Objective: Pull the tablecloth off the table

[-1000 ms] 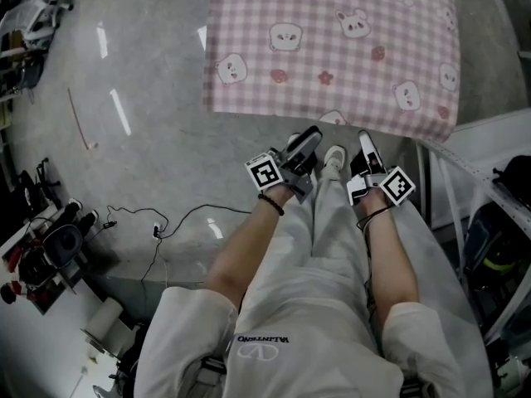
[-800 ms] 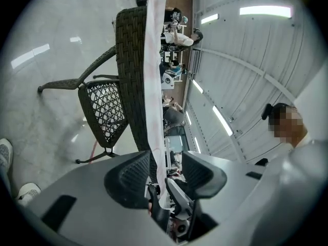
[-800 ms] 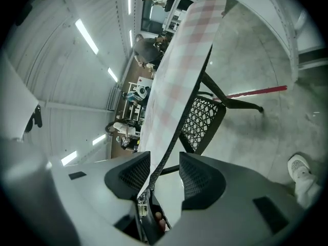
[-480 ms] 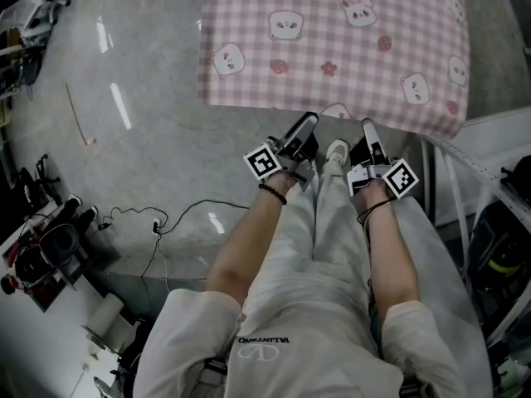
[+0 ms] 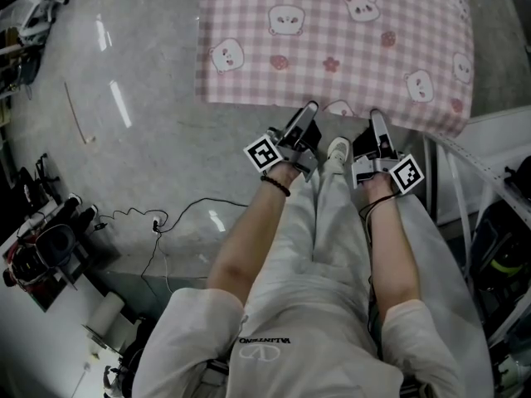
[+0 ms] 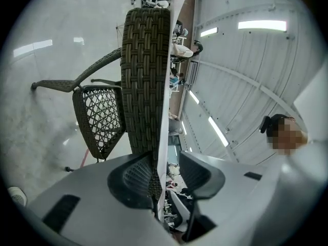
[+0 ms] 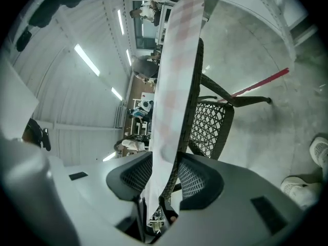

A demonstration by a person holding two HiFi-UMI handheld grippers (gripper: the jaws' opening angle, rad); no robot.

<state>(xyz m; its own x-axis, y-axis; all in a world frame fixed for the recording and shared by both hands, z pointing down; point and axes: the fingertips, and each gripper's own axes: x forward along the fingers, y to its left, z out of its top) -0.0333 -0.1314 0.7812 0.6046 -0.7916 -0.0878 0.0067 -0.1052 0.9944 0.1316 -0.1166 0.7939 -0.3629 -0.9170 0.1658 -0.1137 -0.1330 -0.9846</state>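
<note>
Two closing, not-yet-clamped grippers, left gripper [image 5: 309, 109] and right gripper [image 5: 377, 116], straddle the tablecloth [image 5: 332, 40] hem at the near edge of the bench [image 6: 146, 76]; pinch cloth alone, not wicker.

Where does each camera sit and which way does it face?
Head view: on the head, steeply down at the tablecloth; forearms, legs show.
Left gripper view: on the left gripper, facing the table edge between its closing jaws.
Right gripper view: on the right gripper, tablecloth hem between its closing jaws.
Gripper views share the wicker chair.
</note>
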